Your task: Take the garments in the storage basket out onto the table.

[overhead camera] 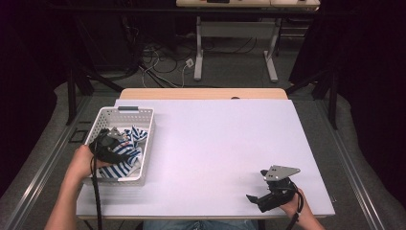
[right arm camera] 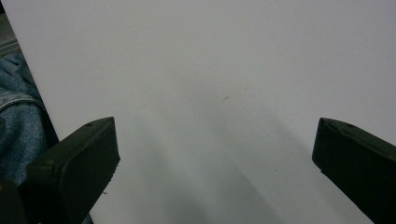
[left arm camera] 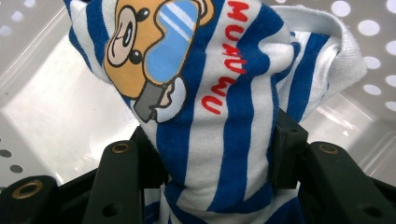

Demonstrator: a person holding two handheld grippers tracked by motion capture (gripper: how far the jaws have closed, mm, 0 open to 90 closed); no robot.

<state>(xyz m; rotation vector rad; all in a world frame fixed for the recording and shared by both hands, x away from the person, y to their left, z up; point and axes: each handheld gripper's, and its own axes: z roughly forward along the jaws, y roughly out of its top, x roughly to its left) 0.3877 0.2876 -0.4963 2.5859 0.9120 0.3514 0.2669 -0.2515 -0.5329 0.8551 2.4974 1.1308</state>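
Nearest me, my right hand-held gripper point(overhead camera: 262, 195) rests at the near right of the desk point(overhead camera: 225, 143), its jaws spread wide with nothing but bare white surface between them; a bit of my jeans point(right arm camera: 16, 107) shows past the desk edge in the right gripper view. Farther off to the left, my left hand-held gripper point(left arm camera: 217, 158) is down inside the white basket point(overhead camera: 143, 143) at the desk's left edge, its jaws pressed onto a bunched fold of the blue-and-white striped cloth point(left arm camera: 233, 107). I judge the cloth light, soft and limp: it will drape and sag from wherever I hold it, will not slip much on the pads, and cannot break. A gathered fold like the one I have is the sensible place to take it, since a single layer could pull free. From the pinch the cloth runs up and away along the jaws, so its long axis lies roughly along my gripper, the free end flopping over toward the basket's far wall. The bear print point(left arm camera: 149, 51) and red lettering point(left arm camera: 226, 56) face my camera. The rest of the cloth lies heaped in the basket.
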